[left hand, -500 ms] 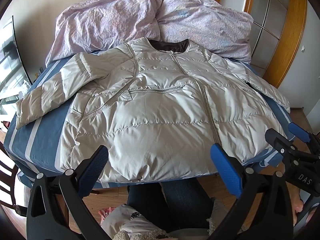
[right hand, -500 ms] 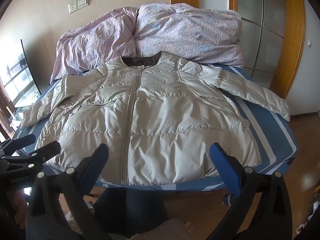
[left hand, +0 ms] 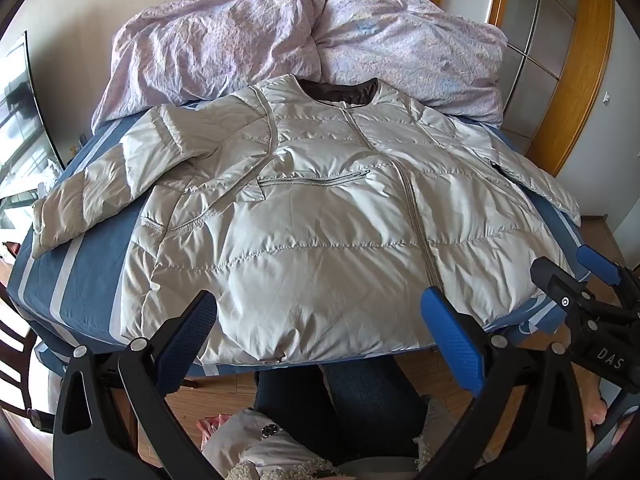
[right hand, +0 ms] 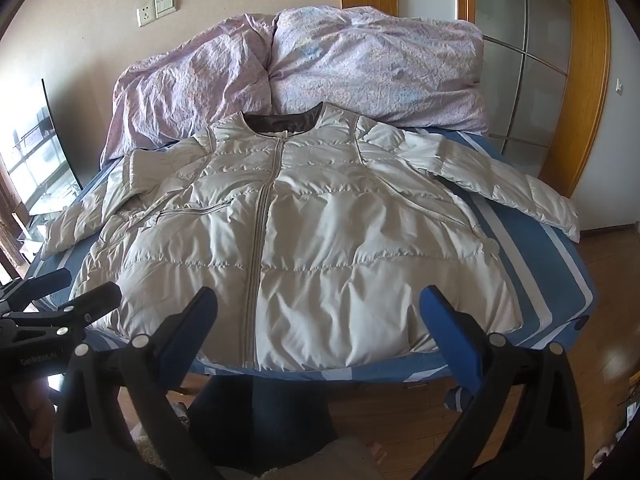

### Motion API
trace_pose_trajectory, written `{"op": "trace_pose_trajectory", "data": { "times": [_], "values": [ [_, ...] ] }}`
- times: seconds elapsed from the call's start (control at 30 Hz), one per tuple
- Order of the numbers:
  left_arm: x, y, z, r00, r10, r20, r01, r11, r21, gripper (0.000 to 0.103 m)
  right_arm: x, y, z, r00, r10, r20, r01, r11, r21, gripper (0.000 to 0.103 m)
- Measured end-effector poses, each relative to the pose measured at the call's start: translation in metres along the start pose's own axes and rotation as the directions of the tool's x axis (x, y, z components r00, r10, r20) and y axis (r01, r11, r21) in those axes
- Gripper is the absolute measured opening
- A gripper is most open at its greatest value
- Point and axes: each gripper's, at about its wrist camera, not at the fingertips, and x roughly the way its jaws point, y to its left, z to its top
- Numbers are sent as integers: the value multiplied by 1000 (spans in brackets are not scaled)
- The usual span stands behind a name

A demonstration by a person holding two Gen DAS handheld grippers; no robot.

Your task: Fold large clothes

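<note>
A light grey quilted puffer jacket (left hand: 320,216) lies face up and zipped on the bed, collar toward the pillows, both sleeves spread out to the sides. It also shows in the right wrist view (right hand: 320,232). My left gripper (left hand: 318,332) is open and empty, held above the jacket's near hem. My right gripper (right hand: 318,328) is open and empty above the hem, right of the zipper. The right gripper also shows at the right edge of the left wrist view (left hand: 580,280), and the left gripper at the left edge of the right wrist view (right hand: 76,288).
The bed has a blue sheet with pale stripes (left hand: 76,280). A crumpled lilac duvet (left hand: 304,36) is piled at the head. A person's legs (left hand: 352,400) are at the bed's near edge. A wooden door frame (right hand: 584,80) stands right, a chair (left hand: 12,340) and a glass panel (right hand: 44,160) left.
Both views have shifted very slightly; the jacket lies as before and both grippers stay open.
</note>
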Motion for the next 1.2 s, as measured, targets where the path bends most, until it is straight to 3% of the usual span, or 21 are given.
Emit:
{"op": "trace_pose_trajectory", "data": {
  "times": [0.9,1.1,1.2],
  "values": [
    [2,2,2,1000,3,2,-3,1000,-6,102,9,-13,10,1000,0,0,0,999,40,101],
    [25,22,27,1000,9,-20,-10,999,-35,102,32,-59,36,1000,9,20,-13,981,194,101],
    [33,30,35,999,7,-39,-9,999,-48,102,51,-108,48,991,93,97,-122,925,360,101]
  ]
}}
